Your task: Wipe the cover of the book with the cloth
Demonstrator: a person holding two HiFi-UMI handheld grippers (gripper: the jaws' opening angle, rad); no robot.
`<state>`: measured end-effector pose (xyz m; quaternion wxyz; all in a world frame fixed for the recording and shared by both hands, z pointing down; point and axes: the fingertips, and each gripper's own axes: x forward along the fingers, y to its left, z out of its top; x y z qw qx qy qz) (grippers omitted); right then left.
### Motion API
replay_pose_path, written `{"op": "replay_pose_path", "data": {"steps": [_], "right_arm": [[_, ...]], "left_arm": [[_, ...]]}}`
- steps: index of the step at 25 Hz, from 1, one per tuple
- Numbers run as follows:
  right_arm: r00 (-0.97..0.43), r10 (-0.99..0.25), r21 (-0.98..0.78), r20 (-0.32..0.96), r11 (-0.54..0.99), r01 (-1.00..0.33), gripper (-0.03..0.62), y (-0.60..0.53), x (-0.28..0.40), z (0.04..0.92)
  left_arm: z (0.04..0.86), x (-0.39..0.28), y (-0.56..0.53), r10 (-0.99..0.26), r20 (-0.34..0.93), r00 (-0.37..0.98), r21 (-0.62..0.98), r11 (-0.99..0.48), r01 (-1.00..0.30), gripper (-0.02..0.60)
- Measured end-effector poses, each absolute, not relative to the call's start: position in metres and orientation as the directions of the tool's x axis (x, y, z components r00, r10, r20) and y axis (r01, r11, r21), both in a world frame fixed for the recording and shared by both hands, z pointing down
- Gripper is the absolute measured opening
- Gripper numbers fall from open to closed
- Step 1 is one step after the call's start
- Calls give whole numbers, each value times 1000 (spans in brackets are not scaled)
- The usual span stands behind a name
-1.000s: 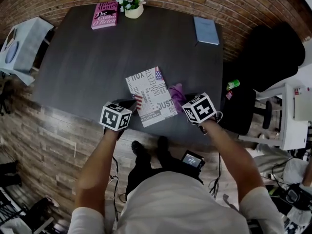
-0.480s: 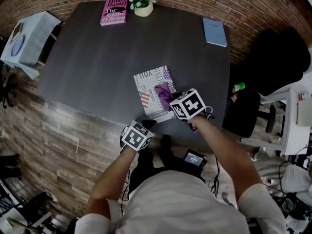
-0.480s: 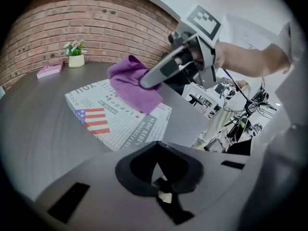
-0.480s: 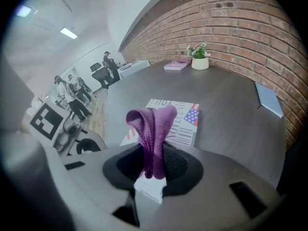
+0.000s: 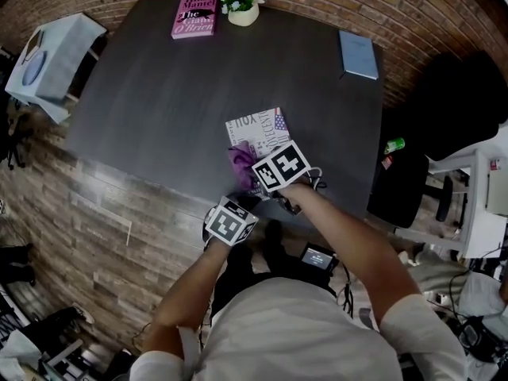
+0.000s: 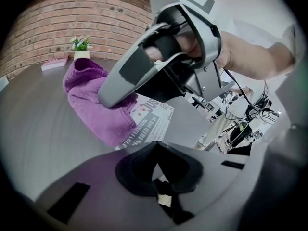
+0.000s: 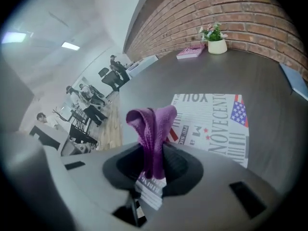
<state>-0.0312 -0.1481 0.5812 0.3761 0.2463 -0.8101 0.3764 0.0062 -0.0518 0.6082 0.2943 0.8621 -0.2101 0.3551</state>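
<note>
The book [image 5: 260, 132] with a newsprint-style cover lies flat near the front edge of the dark table [image 5: 159, 94]. My right gripper [image 5: 258, 170] is shut on a purple cloth [image 5: 240, 162], which it presses on the book's near left part. In the right gripper view the cloth [image 7: 152, 128] stands folded between the jaws, with the book [image 7: 214, 124] beyond it. My left gripper [image 5: 236, 206] hangs at the table's front edge, just short of the book. Its jaws are shut with nothing between them [image 6: 159, 177]. It looks at the cloth [image 6: 94, 100] and the book [image 6: 153, 121].
A pink book [image 5: 194, 16] and a small flower pot [image 5: 242, 8] sit at the table's far edge, a blue-grey book [image 5: 359, 54] at the far right corner. A black chair [image 5: 444, 94] stands to the right, a white side table [image 5: 49, 58] to the left.
My right gripper has dragged the cloth leftward across the cover, from the book's right edge to its left part. My left gripper has drawn back from the book's corner to the table edge.
</note>
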Motion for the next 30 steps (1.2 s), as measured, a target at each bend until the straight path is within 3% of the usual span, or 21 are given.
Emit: {"op": "replay_pose_path", "data": {"steps": [12,30], "right_arm": [[-525,-112,-344,844,637,-690,95,-162,-11,599],[-479,-177,-315,860,555,-770,95,-185,68,600]], "left_arm": [[609,4,-52,-168,714,679,397,-702,-591,6],[608,3,-54,-167,722,672,401,-691,-602,6]]}}
